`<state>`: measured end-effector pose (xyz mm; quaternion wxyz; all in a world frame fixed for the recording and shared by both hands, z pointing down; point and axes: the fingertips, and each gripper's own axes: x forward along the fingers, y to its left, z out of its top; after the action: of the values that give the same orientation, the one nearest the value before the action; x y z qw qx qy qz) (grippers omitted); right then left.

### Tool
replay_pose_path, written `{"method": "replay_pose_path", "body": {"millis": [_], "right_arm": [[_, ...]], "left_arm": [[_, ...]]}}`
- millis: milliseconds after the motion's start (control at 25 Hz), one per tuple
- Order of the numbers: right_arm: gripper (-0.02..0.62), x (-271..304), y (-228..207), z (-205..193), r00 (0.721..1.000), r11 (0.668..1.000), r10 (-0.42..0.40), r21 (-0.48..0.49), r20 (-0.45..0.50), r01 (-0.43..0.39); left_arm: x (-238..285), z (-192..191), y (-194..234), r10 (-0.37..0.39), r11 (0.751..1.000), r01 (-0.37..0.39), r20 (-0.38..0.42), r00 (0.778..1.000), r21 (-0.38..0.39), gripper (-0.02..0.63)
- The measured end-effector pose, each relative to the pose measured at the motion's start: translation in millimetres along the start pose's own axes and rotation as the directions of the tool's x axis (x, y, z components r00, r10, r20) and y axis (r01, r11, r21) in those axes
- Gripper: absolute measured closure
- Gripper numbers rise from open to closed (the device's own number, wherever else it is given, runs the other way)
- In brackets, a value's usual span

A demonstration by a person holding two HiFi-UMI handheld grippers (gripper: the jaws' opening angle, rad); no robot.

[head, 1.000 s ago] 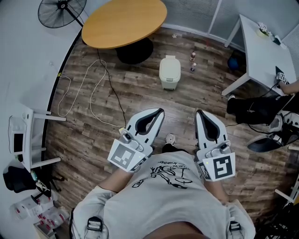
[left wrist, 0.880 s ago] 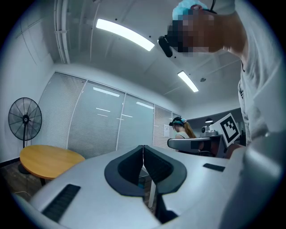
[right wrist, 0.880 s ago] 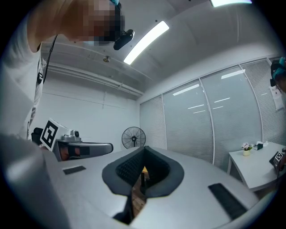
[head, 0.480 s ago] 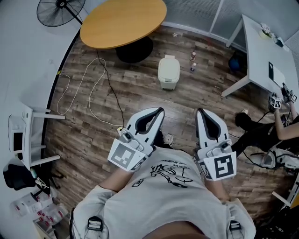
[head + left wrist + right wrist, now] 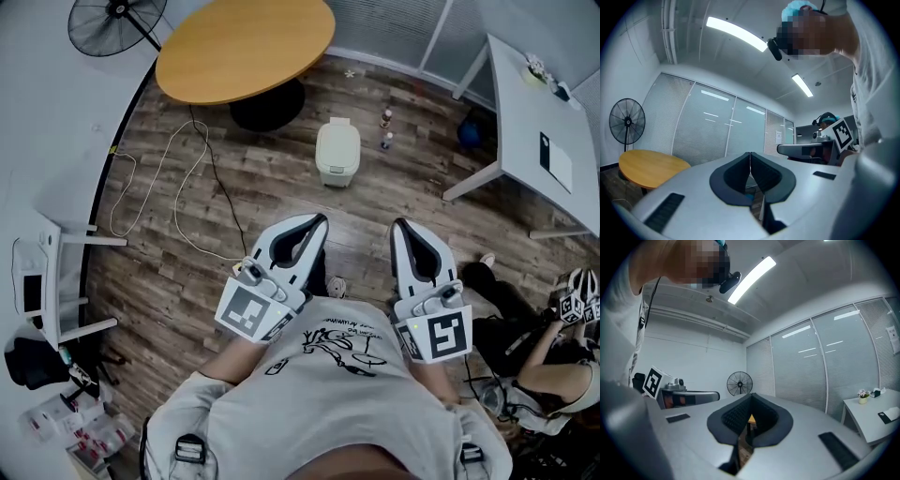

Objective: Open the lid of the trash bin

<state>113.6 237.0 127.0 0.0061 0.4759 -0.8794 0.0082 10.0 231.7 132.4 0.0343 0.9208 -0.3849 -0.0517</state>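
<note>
A wood-plank floor (image 5: 281, 187) is seen from above. At lower centre, the left gripper (image 5: 317, 223) and right gripper (image 5: 401, 225) are held side by side, each with its jaws pressed together on nothing. The bin (image 5: 337, 153), lid down, is set well beyond them at upper centre. A round table (image 5: 246, 45) and a fan (image 5: 116, 21) are placed farther off, at upper left.

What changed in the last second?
The other person at the right has moved from beside the white table toward the picture's lower right corner. Both grippers, left and right, stay shut and empty, short of the bin; its lid is still down.
</note>
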Motion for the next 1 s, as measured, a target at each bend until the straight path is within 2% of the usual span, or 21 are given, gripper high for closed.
{"method": "replay_pose_path", "body": {"millis": [1000], "right_arm": [[0.589, 219, -45, 8, 0.999, 0.999, 0.013, -0.03, -0.032, -0.014]], "left_arm": [[92, 11, 204, 0.003, 1.0, -0.003, -0.002, 1.0, -0.019, 0.586]]}}
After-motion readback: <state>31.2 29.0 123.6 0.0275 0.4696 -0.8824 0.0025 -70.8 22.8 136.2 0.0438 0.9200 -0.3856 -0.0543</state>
